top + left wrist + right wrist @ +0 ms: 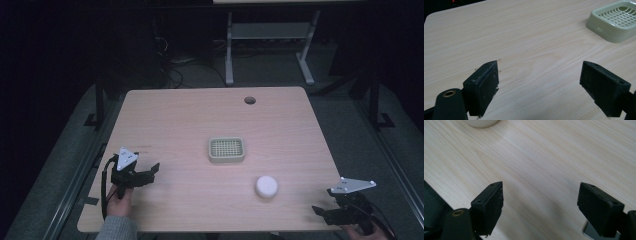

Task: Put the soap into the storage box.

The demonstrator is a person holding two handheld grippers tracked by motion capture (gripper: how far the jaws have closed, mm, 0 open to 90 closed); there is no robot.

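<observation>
White round puck-like object, perhaps a soap bar or a lidded jar, is sitting on the desk toward the near right, just ahead of the right tool and a little in front and to the right of the pale green slotted tray lying at the middle. Judging by its small, smooth, rounded form, it is probably light and stiff but somewhat slippery, so pinching it across its widest part, low on the sides, is looking like the safest hold; a grip near the domed top would risk squeezing it out. Both tools are standing released, jaws spread wide over bare wood and gripping nothing. The left tool is resting at the near left, well apart from the white object. The high view is giving the whole layout, including the cable hole near the far edge. The left gripper view is showing the tray up close, with its grid floor and raised rim, between and beyond the spread jaws. The right gripper view is catching the white object's lower edge at the top of the frame.
</observation>
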